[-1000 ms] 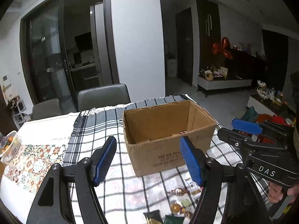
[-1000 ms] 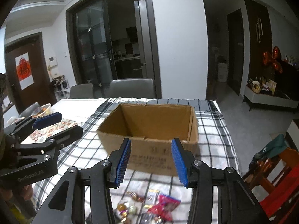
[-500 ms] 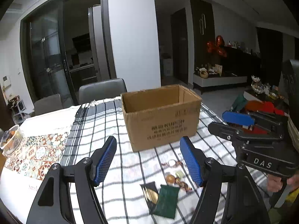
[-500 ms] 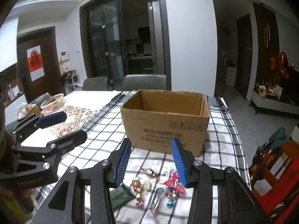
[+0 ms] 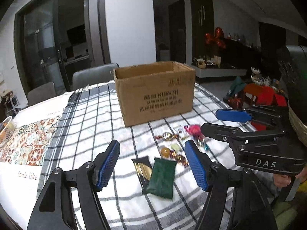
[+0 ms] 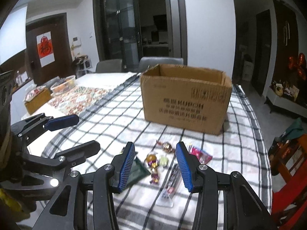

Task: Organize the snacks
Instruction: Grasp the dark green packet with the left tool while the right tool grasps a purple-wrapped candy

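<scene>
An open-topped cardboard box stands on the checked tablecloth. In front of it lie loose snacks: a dark green packet, a black and gold sachet, gold-wrapped candies, a pink wrapper and a long dark sachet. My left gripper hangs open above the green packet with nothing between its blue pads. Over the candies my right gripper also stands open and holds nothing.
A patterned runner and a wire fruit basket lie at the table's left. More baskets and a small box sit at the far left. Grey chairs stand behind the table, and a red chair at its right edge.
Both grippers have pulled back from the box and sunk toward the table. The snacks, earlier at the lower edge of the views, now lie right under the fingers. Jaw openings are unchanged.
</scene>
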Available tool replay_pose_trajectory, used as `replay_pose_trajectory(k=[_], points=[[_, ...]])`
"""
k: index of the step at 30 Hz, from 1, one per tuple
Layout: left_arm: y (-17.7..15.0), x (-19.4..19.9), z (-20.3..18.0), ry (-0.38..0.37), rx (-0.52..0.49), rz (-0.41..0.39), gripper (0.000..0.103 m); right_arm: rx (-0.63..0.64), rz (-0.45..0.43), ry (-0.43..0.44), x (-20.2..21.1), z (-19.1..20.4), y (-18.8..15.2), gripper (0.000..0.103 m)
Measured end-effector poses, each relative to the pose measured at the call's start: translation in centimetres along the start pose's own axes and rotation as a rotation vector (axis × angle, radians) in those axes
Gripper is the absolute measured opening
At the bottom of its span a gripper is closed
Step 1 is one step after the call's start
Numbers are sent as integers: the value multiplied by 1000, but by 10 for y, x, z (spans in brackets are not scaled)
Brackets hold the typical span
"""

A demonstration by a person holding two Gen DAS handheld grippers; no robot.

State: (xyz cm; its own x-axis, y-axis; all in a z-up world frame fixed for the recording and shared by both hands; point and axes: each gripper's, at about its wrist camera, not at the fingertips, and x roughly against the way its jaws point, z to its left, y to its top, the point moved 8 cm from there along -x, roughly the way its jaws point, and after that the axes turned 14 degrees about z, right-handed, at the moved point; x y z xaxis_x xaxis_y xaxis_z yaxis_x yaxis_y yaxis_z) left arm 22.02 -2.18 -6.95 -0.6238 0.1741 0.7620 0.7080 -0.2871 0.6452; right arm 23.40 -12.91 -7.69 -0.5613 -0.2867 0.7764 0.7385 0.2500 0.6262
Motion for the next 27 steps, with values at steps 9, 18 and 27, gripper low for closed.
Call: replay_pose_trajectory(k=[9,18,27], points=[[-26,-38,-8,-56,-23,97,67,7,97,28,-39,1,-22,45],[-41,-76,-15,-103,-34,203,64,-21,218,75,-80,-3,-34,39],[-46,-99,-25,-77,-87,235,62,-7,262,76,-105,-1,-36,34]])
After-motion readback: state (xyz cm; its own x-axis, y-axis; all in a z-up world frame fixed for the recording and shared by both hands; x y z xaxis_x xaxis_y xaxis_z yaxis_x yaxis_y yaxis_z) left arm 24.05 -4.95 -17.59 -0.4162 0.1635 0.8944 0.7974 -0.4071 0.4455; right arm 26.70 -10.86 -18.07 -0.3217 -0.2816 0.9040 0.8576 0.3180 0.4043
